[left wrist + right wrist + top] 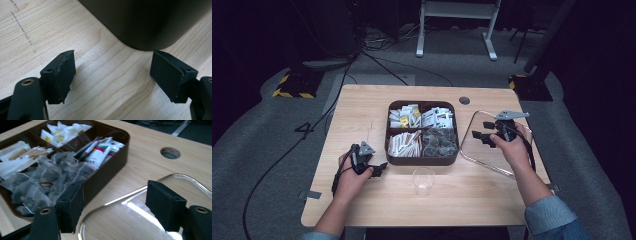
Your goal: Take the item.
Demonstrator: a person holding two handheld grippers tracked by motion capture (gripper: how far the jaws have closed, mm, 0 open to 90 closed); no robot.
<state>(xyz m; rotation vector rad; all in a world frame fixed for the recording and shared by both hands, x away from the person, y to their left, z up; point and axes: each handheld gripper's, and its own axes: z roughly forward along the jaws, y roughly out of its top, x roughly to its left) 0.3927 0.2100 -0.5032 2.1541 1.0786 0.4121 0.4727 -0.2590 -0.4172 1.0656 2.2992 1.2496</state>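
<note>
Now, brown tray (422,160) w/ 4 compartments, sachets (404,143), tea bags (439,142)

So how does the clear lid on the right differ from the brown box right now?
The clear lid is see-through and lies flat on the table, with the right gripper open above it. The brown box is opaque and dark, with walls and four compartments full of packets and tea bags. It stands uncovered in the middle. Both share a rounded-square outline.
</note>
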